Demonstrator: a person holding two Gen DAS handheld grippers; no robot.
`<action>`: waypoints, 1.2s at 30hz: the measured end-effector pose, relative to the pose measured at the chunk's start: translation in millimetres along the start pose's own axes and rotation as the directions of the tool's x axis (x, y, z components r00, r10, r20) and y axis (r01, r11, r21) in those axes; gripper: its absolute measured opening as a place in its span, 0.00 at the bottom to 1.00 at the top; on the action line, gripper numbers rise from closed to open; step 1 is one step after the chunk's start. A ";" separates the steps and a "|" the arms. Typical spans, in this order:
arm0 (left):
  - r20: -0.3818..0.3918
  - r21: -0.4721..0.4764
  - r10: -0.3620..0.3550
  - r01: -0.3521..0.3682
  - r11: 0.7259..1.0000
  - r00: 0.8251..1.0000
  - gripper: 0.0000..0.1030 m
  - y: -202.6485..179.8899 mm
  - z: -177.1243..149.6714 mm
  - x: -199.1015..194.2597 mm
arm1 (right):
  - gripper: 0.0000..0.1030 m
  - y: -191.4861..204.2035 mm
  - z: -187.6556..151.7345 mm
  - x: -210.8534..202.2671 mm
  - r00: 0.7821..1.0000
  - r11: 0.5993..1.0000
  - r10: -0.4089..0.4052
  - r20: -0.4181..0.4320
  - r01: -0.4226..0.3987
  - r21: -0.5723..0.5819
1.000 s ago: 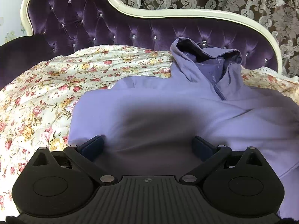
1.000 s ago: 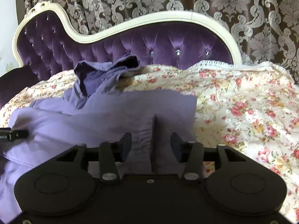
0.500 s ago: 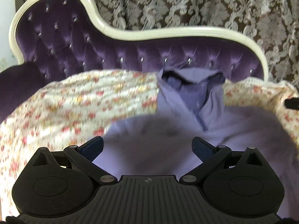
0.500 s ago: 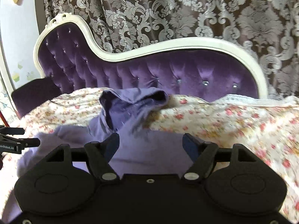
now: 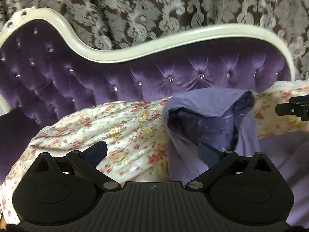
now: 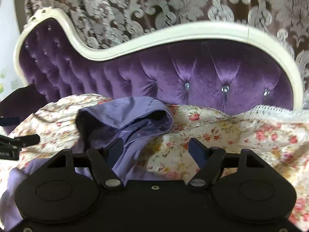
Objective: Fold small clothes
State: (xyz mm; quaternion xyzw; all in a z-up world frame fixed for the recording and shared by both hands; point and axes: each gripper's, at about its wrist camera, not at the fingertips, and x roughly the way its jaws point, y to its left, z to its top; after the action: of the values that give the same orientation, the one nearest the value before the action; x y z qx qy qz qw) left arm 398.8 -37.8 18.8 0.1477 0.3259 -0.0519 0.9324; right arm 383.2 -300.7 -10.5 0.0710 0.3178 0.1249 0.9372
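The lilac hooded garment [image 5: 208,119] is seen lying on the floral cover [image 5: 123,127], its hood propped near the purple tufted headboard [image 5: 173,71]. The left gripper [image 5: 152,150] and the right gripper [image 6: 156,150] are both held spread above it, nothing pinched.

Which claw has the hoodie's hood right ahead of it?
The right claw: the purple hoodie begins at its own left finger. The left claw opens mostly over the floral sheet.
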 end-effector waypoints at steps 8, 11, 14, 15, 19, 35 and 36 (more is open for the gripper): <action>-0.006 0.044 0.025 -0.025 0.999 1.000 0.99 -19.6 7.9 70.6 | 0.75 -15.3 -4.3 51.0 1.000 0.998 0.026 -0.005 -0.026 0.054; -0.012 0.045 0.042 -0.041 0.998 0.999 0.99 -20.5 10.1 89.5 | 0.75 -16.5 -1.8 60.7 1.000 0.998 0.031 -0.002 -0.030 0.059; -0.026 0.025 0.059 -0.058 0.998 0.998 0.99 -16.7 11.4 106.7 | 0.75 -19.2 0.8 71.6 1.000 0.997 0.029 -0.004 -0.029 0.068; -0.032 0.016 0.065 -0.065 0.998 0.997 0.99 -14.3 11.2 111.9 | 0.75 -19.2 1.3 75.2 1.000 0.997 0.030 -0.007 -0.029 0.070; -0.028 -0.045 0.120 -0.121 0.992 0.992 0.99 -0.7 16.9 124.9 | 0.75 -14.7 3.0 89.6 1.000 0.998 0.024 -0.018 -0.023 0.054; -0.081 -0.272 0.132 -0.149 0.951 0.988 1.00 70.8 -14.6 126.4 | 0.69 3.6 15.2 93.0 0.953 0.942 -0.270 0.134 0.291 -0.166; -0.095 -0.274 0.117 -0.139 0.952 0.989 1.00 71.6 -18.1 129.4 | 0.70 -1.7 13.0 97.6 0.955 0.942 -0.276 0.105 0.291 -0.167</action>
State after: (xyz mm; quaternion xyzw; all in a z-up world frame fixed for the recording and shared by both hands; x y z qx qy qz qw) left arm 503.1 35.8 -58.0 0.0370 0.3555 0.0609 0.9320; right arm 466.3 -275.8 -57.1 -0.0558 0.2742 0.0141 0.9599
